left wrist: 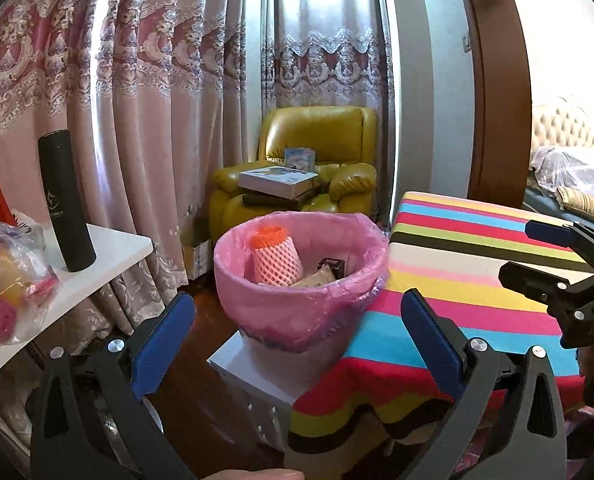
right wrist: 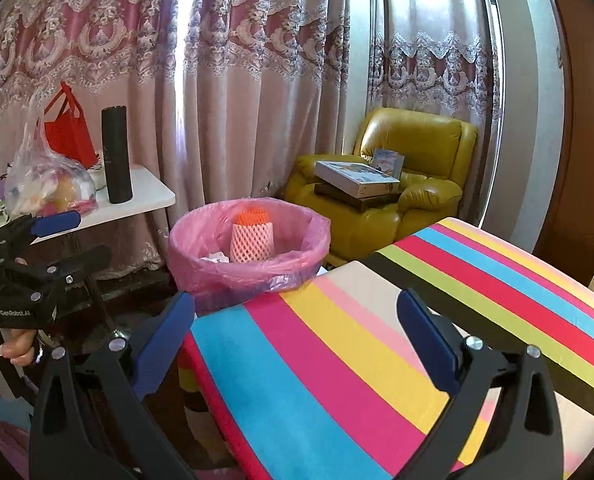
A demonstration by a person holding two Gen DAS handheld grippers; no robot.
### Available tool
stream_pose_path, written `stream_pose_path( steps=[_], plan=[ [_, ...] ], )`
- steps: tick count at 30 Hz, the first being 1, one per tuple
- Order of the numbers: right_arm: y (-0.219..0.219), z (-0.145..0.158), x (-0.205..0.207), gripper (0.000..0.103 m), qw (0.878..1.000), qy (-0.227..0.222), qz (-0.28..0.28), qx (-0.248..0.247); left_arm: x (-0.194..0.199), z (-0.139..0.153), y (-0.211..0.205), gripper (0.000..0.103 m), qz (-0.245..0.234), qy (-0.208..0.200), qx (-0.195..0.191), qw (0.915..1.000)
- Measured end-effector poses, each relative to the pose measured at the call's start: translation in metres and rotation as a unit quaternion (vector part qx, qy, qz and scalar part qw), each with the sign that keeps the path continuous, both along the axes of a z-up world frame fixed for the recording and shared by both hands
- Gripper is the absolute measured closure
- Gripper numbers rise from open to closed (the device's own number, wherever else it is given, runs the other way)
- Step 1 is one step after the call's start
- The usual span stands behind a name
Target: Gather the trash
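From the left wrist, the left gripper (left wrist: 297, 320) stands wide open with nothing between its blue fingers (left wrist: 163, 344), and it looks over the gap between two worktops toward the bin (left wrist: 297, 280). The bin, lined with a pink bag, sits on a white box (left wrist: 257, 376) just beside the striped worktop (left wrist: 477, 280), its rim touching or nearly touching the cloth edge. Inside it a foam net (left wrist: 275, 258), pink with an orange end, leans with its long axis close to upright, the orange end up and tilted slightly toward the left of the picture. A tan wrapper (left wrist: 315, 278) and a small dark box (left wrist: 331, 266) lie beside it to the right. At the right edge the right gripper (left wrist: 537, 252) shows over the striped cloth, its fingers apart. On the white worktop (left wrist: 109, 256) at left stand a black flask (left wrist: 67, 204) and a clear bag (left wrist: 9, 280) of bits. From the right wrist, the right gripper (right wrist: 297, 324) is spread fully wide and holds nothing, hanging over the striped worktop (right wrist: 337, 360). Beyond the cloth's far corner the bin (right wrist: 249, 264) holds the foam net (right wrist: 252, 236), again nearly upright with the orange end on top, and some white paper (right wrist: 217, 258) to its left. The left gripper (right wrist: 61, 236) shows at the left edge, held by a hand (right wrist: 15, 348). A yellow armchair (right wrist: 397, 200) behind carries boxes (right wrist: 357, 178).
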State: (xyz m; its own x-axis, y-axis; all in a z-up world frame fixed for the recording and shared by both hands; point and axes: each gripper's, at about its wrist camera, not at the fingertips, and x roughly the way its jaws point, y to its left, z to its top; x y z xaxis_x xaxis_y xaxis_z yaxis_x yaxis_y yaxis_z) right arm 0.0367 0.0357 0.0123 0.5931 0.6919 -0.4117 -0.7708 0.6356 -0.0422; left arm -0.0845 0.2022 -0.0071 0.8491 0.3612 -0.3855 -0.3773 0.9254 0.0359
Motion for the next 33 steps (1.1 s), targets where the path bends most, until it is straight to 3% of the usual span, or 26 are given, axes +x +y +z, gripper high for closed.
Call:
stream_pose_path(
  steps=[12,33],
  plan=[
    [0.004,0.014,-0.008,0.005,1.0,-0.022,0.004,0.013,-0.001,0.001,-0.004,0.006,-0.001,-0.003,0.009,1.0],
    [0.01,0.011,-0.008,0.005,1.0,-0.017,0.007,0.003,0.0,0.0,-0.001,0.006,-0.003,0.001,0.004,1.0]
  ],
)
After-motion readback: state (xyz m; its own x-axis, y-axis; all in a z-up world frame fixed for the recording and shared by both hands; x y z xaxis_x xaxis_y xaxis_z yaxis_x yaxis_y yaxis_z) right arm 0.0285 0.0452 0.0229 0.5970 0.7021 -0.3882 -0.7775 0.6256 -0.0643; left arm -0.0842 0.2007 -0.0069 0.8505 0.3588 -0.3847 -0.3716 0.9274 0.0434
